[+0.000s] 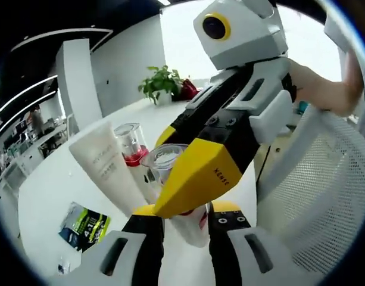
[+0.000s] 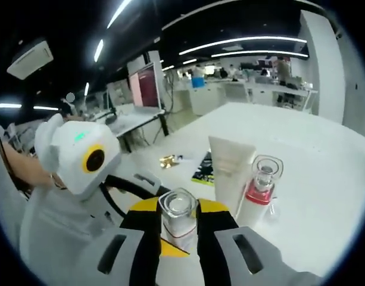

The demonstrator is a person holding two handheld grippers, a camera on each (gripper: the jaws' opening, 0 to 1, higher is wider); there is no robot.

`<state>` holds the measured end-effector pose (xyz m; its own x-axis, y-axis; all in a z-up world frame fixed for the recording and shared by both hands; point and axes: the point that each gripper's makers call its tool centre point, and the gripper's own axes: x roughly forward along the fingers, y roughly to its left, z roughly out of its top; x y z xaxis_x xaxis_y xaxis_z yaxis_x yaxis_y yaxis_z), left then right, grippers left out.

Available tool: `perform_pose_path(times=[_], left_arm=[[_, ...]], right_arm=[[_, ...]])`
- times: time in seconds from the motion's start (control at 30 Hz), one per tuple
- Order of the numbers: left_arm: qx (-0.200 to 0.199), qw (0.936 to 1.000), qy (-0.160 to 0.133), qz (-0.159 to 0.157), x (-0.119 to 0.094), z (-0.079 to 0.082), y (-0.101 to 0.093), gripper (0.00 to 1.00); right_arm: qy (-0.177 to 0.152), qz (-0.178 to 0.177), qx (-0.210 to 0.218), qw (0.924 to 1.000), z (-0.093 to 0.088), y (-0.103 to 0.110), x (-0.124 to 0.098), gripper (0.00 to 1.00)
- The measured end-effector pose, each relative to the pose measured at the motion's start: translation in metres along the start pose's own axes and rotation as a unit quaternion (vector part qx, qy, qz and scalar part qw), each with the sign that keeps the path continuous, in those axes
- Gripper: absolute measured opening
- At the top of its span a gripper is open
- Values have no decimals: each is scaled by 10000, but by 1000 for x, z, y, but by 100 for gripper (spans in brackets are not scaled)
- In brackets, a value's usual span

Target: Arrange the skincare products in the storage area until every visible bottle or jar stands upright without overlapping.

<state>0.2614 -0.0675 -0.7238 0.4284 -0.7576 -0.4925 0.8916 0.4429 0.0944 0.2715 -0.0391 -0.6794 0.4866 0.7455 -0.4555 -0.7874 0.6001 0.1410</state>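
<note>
The clear-capped bottle (image 2: pixel 178 217) sits upright between the jaws of my right gripper (image 2: pixel 178 229); in the right gripper view its square transparent cap rises just above the black and yellow jaw faces, which press against its sides. In the left gripper view the same bottle (image 1: pixel 165 162) shows its clear cap behind the yellow jaw of my right gripper (image 1: pixel 191 179), which reaches in from the upper right. My left gripper (image 1: pixel 185 229) has its jaws either side of a white body with red print low in that view; I cannot tell whether they pinch it or merely flank it.

Just beside the held bottle stands a white tube (image 2: pixel 228 173), upright with its flat crimped end up, and touching its right side a red-collared bottle (image 2: pixel 261 190) with a clear cap. All stand on the white table (image 2: pixel 325 179). Farther back on the table lie a dark leaflet (image 2: pixel 203 170) and a small gold wrapper (image 2: pixel 168 160). A potted plant (image 1: pixel 161 83) stands at the table's far edge in the left gripper view, and a white mesh chair (image 1: pixel 325 190) is to the right.
</note>
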Motion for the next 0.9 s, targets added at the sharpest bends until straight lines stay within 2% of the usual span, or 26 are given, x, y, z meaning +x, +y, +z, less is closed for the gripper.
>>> perform_pose_path(times=[0.17,0.33,0.47,0.57,0.9], left_arm=[[-246,9997,49,-82,1,-4,-1,26],[-133,9997,160,-84,3,-12,-3,23],[-159,9996,210,-86,6,-15,-2,19],[-151,9995,278,-70,11,-22,0,18],[-121,9985,534,-57,17,-40,0,18]], right_arm=[[50,95,-307,9995,0,0,-1,21],[-60,341,-584,9977,0,1,-2,21],[24,417,-1008,9940,-7,0,1,21],[61,468,-1137,9924,-12,1,6,21],[225,593,-1137,9915,-29,-2,17,22]])
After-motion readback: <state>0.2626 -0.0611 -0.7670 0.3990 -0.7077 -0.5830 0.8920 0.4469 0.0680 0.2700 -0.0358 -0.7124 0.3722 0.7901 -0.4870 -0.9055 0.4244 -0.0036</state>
